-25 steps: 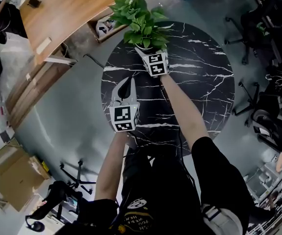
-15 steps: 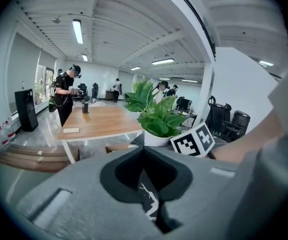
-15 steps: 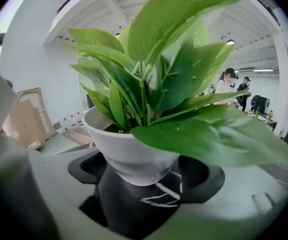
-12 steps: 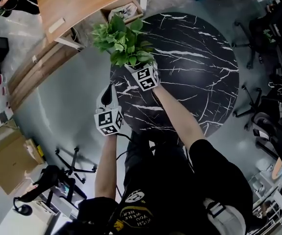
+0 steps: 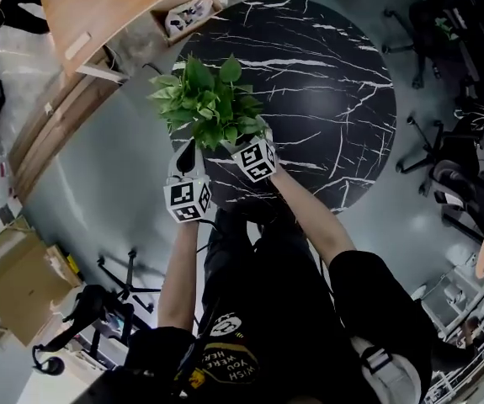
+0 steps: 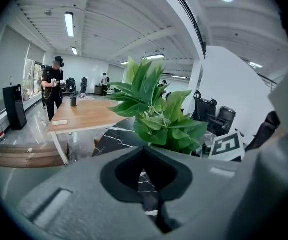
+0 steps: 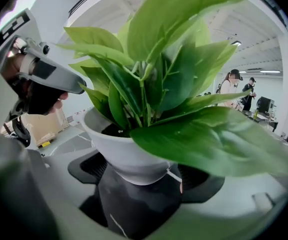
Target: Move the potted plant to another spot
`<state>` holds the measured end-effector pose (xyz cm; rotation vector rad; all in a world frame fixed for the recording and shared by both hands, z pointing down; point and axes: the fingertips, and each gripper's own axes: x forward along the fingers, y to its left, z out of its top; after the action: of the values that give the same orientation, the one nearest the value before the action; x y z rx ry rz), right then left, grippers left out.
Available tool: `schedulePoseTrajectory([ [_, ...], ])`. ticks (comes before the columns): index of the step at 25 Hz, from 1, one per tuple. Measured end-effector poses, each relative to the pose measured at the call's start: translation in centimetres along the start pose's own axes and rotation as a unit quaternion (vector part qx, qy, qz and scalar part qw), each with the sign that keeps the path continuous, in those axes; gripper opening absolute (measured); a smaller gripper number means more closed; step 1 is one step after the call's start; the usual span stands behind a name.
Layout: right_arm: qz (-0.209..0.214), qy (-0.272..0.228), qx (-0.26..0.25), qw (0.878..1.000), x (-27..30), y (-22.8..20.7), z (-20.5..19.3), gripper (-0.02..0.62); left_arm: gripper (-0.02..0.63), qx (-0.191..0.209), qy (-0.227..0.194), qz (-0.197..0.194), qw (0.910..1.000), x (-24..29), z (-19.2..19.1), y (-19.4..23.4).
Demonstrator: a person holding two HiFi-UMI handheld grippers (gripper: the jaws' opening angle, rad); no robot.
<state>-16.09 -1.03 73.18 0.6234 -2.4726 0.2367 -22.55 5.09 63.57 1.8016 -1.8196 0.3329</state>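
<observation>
Head view shows one potted plant (image 5: 206, 108) at the near left rim of the round black table (image 5: 326, 74), its leaves spreading past the edge and over the grey floor (image 5: 98, 183). In the right gripper view the plant is a thick clump of broad, glossy green leaves on pale stems, rising from dark soil in a plain white pot (image 7: 121, 151) that narrows toward its base. The right gripper (image 7: 144, 176) has its jaws clamped on the pot's lower sides, one pad on each side, with white-veined marble showing under it; whether the base touches the tabletop cannot be told. The left gripper (image 5: 188, 151) sits just beside the plant on its left, over the table's edge, jaws pressed together with nothing between them. The whole far and right part of the marble top is bare. Beyond the left rim is open floor, then a wooden desk (image 5: 115, 7) at the upper left. Office chairs (image 5: 456, 133) crowd the right side, well apart from the table. Count: one plant, one pot, two grippers, one round table, one desk, several chairs.
</observation>
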Motion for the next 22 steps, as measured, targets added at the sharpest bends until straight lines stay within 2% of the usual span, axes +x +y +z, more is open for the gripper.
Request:
schedulePoseTrajectory([
  [5,-0.074,0.016,0.054,0.996,-6.4,-5.1,-4.5,0.446,0.004,0.044,0.018,-0.069,0.9965,2.2,-0.2,-6.8],
  [9,-0.160,0.017,0.122,0.979,-12.8,-11.1,-9.3,0.446,0.003,0.081,0.031,-0.127,0.9881,4.3,-0.1,-12.8],
  [14,-0.274,0.016,0.207,0.939,-22.1,-18.8,-16.2,0.446,0.003,0.121,0.036,-0.195,0.9727,6.2,0.4,-19.5],
  [22,-0.405,0.022,0.277,0.871,-34.6,-28.9,-24.1,0.446,0.003,0.155,0.044,-0.233,0.9591,6.8,0.3,-24.9],
])
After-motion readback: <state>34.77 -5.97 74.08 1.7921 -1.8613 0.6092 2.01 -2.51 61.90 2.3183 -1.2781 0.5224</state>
